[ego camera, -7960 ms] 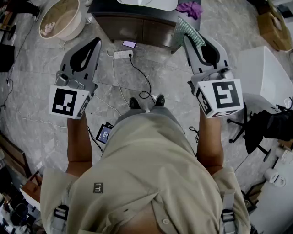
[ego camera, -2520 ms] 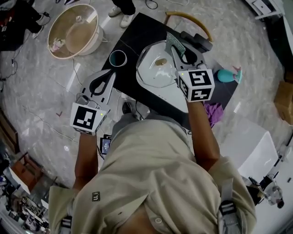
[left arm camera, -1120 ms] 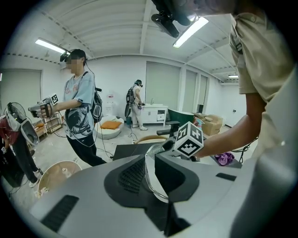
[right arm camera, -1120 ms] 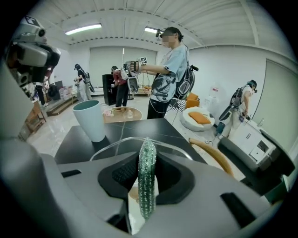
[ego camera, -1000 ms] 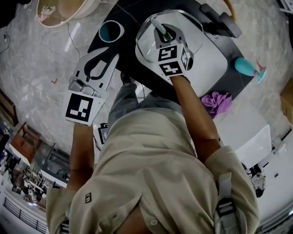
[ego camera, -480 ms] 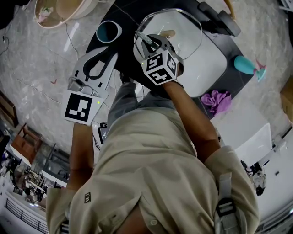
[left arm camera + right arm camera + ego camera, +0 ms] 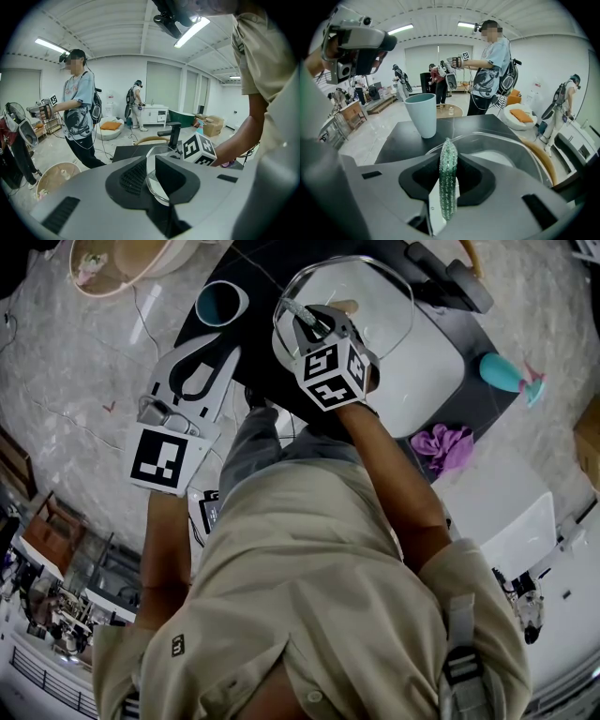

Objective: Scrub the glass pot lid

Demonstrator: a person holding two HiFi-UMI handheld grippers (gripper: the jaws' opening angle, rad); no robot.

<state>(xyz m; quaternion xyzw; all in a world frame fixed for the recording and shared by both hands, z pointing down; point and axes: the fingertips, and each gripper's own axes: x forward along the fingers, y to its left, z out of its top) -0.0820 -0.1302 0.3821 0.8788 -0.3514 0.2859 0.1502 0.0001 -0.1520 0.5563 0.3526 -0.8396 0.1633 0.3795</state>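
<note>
Scrubbing: right tongs [image 7: 298, 317], pinching green scrubber [image 7: 448, 187], are hovering over lid [image 7: 370, 289] lying in sink [image 7: 427, 362]. Left tongs [image 7: 223, 360], slightly spread and seemingly empty, are hanging beside cup [image 7: 222, 304]. Steadying the rim would be helping firm strokes.

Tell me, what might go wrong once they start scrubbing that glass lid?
The glass lid rests unheld in the white sink, and the left hand-held gripper hangs short of it, jaws apart, so a push could slide or tip it.
The right hand-held gripper pinches the thin green scrubber on edge; pressed hard, it might fold or slip out.
The teal cup stands close by on the black counter and could get knocked.
</note>
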